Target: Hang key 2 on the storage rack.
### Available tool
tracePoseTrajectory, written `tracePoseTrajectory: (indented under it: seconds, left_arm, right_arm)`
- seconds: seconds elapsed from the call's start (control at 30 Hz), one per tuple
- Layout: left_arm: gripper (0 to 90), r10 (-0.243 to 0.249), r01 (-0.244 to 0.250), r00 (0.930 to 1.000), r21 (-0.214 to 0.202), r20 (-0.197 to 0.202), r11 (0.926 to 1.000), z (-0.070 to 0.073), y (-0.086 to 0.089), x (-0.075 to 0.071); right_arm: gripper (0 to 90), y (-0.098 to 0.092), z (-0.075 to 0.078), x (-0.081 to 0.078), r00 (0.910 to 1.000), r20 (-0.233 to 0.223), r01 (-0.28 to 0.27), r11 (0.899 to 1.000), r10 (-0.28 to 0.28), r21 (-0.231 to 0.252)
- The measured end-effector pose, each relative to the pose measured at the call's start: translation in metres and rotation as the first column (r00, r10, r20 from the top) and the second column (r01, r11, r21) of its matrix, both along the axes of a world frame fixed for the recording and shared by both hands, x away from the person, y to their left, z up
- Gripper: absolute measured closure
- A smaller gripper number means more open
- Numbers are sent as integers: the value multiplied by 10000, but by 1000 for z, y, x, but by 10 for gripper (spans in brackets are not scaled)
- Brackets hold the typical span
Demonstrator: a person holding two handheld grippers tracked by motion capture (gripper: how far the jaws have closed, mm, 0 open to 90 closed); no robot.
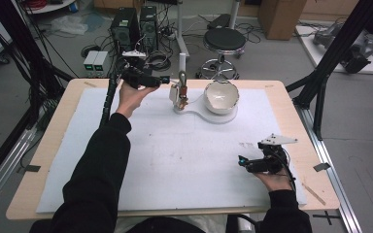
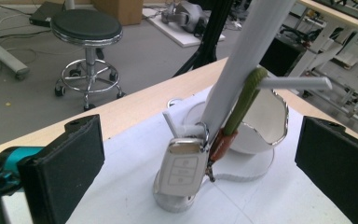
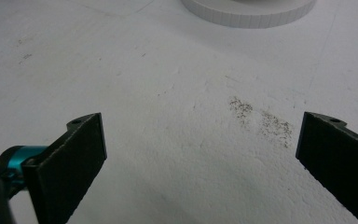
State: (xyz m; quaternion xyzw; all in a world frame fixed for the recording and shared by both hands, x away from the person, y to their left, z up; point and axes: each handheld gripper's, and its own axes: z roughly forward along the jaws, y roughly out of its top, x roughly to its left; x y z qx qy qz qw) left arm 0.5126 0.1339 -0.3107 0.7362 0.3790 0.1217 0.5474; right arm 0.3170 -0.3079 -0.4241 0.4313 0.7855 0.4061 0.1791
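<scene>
Left gripper [image 2: 200,158]: jaws spread wide, nothing between the pads. Seen along them, the car key [image 2: 182,170] hangs straight ahead, centred in the gap but still beyond the tips. In the high view the left gripper [image 1: 165,79] sits just to the left of the stand, close to it and not touching.

The key is silver, with buttons facing the jaws. It hangs from a ring on a white hook [image 2: 170,122] sticking out of the white post [image 2: 251,51]; its lower end rests near the round metal foot [image 2: 175,203]. A brown leather tab [image 2: 220,147] and a green loop [image 2: 244,100] hang beside it on the same post. The white bowl [image 1: 220,96] stands just to the right, on the shared white base [image 1: 209,115].

Judgement on the step: this looks like the approach to the hanging key. To do it well, keep the jaws level with the key body, not the ring, and advance until the pads bracket its two narrow edges. Close only then. The tab and loop hang close on the bowl side; a jaw drifting that way would catch them or nudge the post. Once pinched, the key likely needs to lift up and outward along the hook, not pull straight back.

Right gripper [image 1: 243,162]: jaws spread, empty, low over the white mat [image 3: 168,140] near the counter [image 1: 53,145] front right, well apart from the stand.
</scene>
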Motion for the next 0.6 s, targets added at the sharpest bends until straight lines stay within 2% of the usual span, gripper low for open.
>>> tracePoseTrajectory:
  seconds: [0.3, 0.43, 0.6]
  left_arm:
    - [16, -277, 278, 9996, 330, -38, 9991, -7, 8, -11]
    - [17, -375, 384, 9992, 672, -136, 9970, -13, 12, -19]
    - [17, -333, 347, 9993, 804, -189, 9962, -19, 24, -33]
  right_arm:
    - [7, 0, 0, 0, 10000, -17, 6, 10000, -6, -8]
    - [7, 0, 0, 0, 10000, -23, 21, 10000, -21, -20]
    - [7, -1, 0, 0, 10000, -11, 35, 10000, -35, -25]
